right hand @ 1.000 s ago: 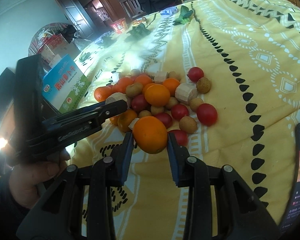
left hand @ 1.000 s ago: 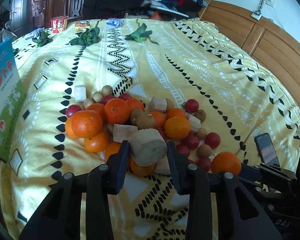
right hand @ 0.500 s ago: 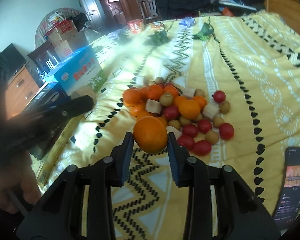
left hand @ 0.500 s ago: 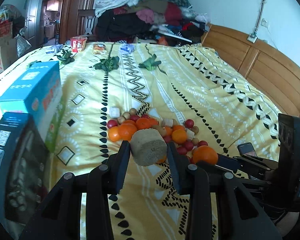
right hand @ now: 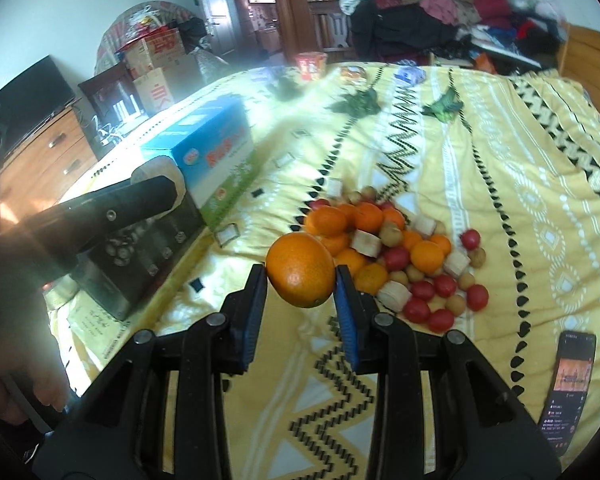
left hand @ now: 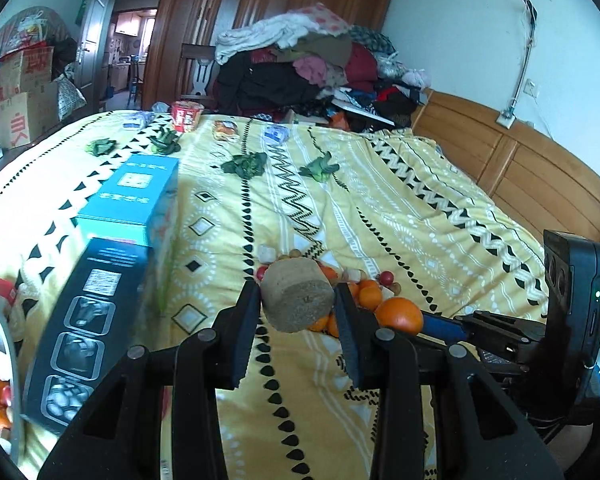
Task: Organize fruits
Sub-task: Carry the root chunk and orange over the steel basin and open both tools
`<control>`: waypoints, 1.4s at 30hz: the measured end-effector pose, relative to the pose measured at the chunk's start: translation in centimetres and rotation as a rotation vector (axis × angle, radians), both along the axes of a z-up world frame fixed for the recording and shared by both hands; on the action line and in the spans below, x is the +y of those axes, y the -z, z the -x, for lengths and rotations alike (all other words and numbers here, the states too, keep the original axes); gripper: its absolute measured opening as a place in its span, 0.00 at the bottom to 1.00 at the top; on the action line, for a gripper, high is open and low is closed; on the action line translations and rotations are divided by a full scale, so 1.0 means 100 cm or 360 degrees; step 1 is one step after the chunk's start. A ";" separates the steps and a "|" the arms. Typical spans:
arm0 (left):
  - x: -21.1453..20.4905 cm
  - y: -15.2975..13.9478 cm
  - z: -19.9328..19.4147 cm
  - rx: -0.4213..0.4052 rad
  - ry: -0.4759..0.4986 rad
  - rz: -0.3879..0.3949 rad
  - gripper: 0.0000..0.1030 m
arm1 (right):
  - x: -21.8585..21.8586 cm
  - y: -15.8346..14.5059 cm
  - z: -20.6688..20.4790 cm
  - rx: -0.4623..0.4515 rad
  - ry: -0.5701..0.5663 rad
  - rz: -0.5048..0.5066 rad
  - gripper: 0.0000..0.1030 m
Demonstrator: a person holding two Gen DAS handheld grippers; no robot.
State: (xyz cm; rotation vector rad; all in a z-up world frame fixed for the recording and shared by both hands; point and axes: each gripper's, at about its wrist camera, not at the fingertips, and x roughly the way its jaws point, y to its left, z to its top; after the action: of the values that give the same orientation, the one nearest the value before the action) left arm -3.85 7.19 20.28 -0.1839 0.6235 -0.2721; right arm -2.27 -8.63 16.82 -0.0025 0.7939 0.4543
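Sorting barely begun: the left tool (left hand: 296, 300) pinched a brown chunk (left hand: 298, 300), the right tool (right hand: 301, 276) an orange (right hand: 301, 276), while the fruit pile (right hand: 400, 256) lay ahead on the bed (right hand: 500, 200).

A tan, rough-skinned cylindrical chunk (left hand: 298, 300) sat pinched in the left tool (left hand: 296, 312) and a round orange (right hand: 301, 269) in the right tool (right hand: 301, 292), both raised above the bed (right hand: 520, 208), where the heap of oranges, red cherry tomatoes, small brown fruits and pale chunks (right hand: 396, 256) lay.
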 end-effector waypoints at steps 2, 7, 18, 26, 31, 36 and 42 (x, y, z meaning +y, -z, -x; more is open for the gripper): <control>0.017 -0.003 0.007 -0.0010 -0.0047 0.0011 0.37 | 0.013 -0.005 0.002 -0.0014 -0.0038 0.0007 0.33; 0.070 -0.009 0.026 -0.0022 -0.0205 0.0046 0.37 | 0.058 -0.014 0.006 -0.0039 -0.0152 0.0026 0.33; 0.204 -0.018 0.081 -0.0062 -0.0604 0.0102 0.37 | 0.176 -0.034 0.022 -0.0091 -0.0468 0.0053 0.33; 0.280 -0.004 0.119 -0.0040 -0.0824 0.0145 0.37 | 0.258 -0.040 0.038 -0.0100 -0.0689 0.0072 0.33; 0.314 0.014 0.136 0.0011 -0.0927 0.0186 0.37 | 0.305 -0.034 0.051 -0.0076 -0.0831 0.0105 0.33; 0.328 0.028 0.143 0.0049 -0.0976 0.0214 0.37 | 0.335 -0.024 0.061 -0.0032 -0.0923 0.0129 0.33; 0.338 0.040 0.146 0.0087 -0.0994 0.0227 0.37 | 0.354 -0.012 0.064 0.0042 -0.0964 0.0152 0.33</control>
State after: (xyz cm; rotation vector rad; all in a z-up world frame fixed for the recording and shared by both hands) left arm -18.49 40.95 16.32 -0.5114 0.5718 0.2932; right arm -8.68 26.78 18.05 -0.3339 0.8348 0.9888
